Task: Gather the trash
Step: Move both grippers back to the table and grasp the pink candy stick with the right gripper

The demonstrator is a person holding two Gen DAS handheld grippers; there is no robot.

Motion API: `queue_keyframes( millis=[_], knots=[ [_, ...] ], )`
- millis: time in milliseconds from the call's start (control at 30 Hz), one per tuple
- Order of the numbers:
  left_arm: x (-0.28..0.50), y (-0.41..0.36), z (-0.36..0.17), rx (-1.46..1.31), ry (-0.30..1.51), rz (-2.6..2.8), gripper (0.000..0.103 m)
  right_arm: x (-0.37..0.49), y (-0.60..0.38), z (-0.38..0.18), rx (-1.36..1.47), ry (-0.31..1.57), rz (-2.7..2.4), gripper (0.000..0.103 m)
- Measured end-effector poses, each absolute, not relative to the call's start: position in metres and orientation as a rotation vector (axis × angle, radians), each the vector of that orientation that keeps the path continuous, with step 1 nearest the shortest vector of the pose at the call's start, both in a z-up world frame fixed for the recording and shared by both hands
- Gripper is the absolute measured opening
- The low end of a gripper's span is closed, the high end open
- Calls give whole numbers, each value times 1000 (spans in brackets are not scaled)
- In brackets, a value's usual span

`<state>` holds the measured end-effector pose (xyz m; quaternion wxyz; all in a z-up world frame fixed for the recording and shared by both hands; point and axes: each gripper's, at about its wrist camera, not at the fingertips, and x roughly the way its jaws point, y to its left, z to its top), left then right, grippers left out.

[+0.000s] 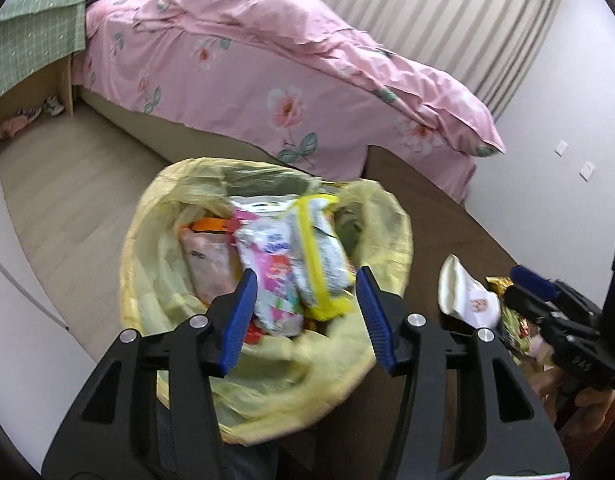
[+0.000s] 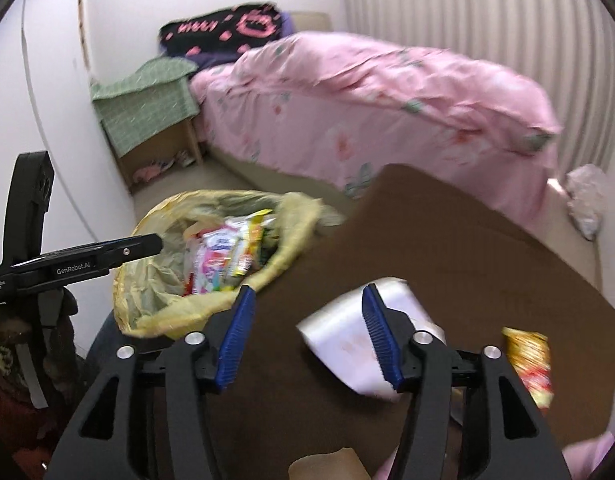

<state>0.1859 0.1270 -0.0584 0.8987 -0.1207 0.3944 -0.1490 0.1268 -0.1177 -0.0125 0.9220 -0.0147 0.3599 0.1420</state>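
Observation:
A bin lined with a yellow bag (image 1: 179,272) stands on the floor beside a brown table (image 1: 427,220), filled with several snack wrappers (image 1: 291,256). My left gripper (image 1: 305,304) is open and empty just above the bin. The bin also shows in the right wrist view (image 2: 163,300). My right gripper (image 2: 307,332) is open over the brown table (image 2: 447,248), with a white wrapper (image 2: 347,336) lying under its right finger. That white wrapper (image 1: 467,296) and my right gripper (image 1: 539,292) show at the right of the left wrist view. A gold and red wrapper (image 2: 527,360) lies to the right.
A bed with a pink floral duvet (image 1: 287,72) stands behind the table. A nightstand under a green cloth (image 1: 31,52) is at the far left, with slippers (image 1: 27,118) below. A crumpled white bag (image 2: 587,200) lies by the bed. The left gripper (image 2: 87,256) reaches in from the left.

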Motion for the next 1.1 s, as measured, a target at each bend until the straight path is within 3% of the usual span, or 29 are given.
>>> queue_keyframes(
  millis=[167,267,567,1100],
  knots=[
    [163,81,-54,-172,806,-394,49,74,-168,-1,-30,667,175,55],
    [146,45,-57,-119,817,-480,49,46,-197,-5,-16,658,111,64],
    [99,-42,-70,106,851,-617,49,-15,-245,-48,81,780,29,69],
    [58,-29,-54,160,769,-595,49,-34,-218,-61,37,729,-77,69]
  ],
)
